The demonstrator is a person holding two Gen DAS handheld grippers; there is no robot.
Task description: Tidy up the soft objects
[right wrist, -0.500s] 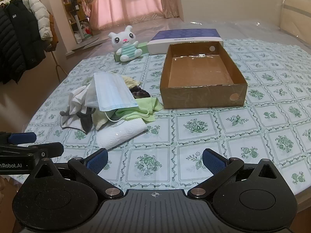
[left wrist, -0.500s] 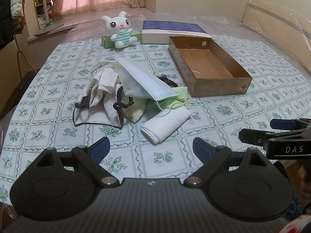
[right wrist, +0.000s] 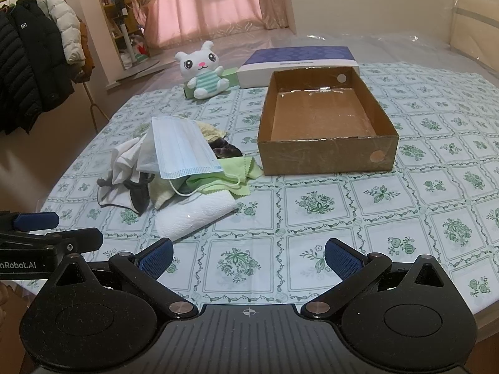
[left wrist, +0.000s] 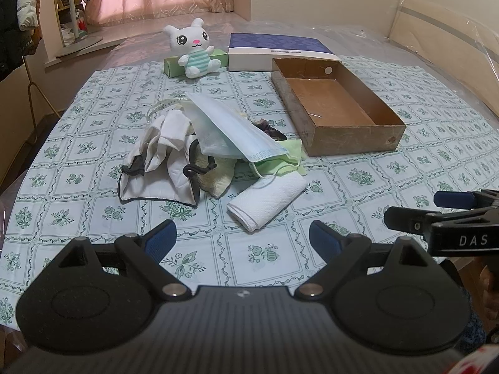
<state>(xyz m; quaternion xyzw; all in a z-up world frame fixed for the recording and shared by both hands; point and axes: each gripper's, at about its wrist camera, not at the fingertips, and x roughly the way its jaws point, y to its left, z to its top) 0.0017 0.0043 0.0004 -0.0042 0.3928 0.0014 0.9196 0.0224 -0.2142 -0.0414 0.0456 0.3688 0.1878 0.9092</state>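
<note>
- The room is a bedroom with pink curtains [right wrist: 212, 3] over the window and dark and white coats [right wrist: 34, 62] hanging at the left; my work lies on a surface [right wrist: 405, 218] covered with a white cloth printed in green floral squares.
- Compared with half a second ago, almost nothing has changed: the pile, the box and both of my grippers sit where they were, so the task has not really begun.
- My left gripper [left wrist: 241, 238] stands fully open with nothing between its blue pads, hovering short of the pile.
- My right gripper [right wrist: 248, 255] is likewise wide open and empty, over bare cloth.
- The brown open-topped cardboard box [right wrist: 327, 155] is empty; only its bare floor shows.
- The soft things lie heaped just left of it: a pale blue pleated face mask [left wrist: 237, 134] on top, a white fabric mask with dark trim [left wrist: 162, 168], a light green cloth [right wrist: 230, 174], and a rolled white towel [left wrist: 268, 201] nearest me.
- A white plush rabbit in a striped shirt [right wrist: 205, 71] sits well behind, against a small green carton [left wrist: 173, 65], beside a flat blue-topped white box [right wrist: 296, 62].
</note>
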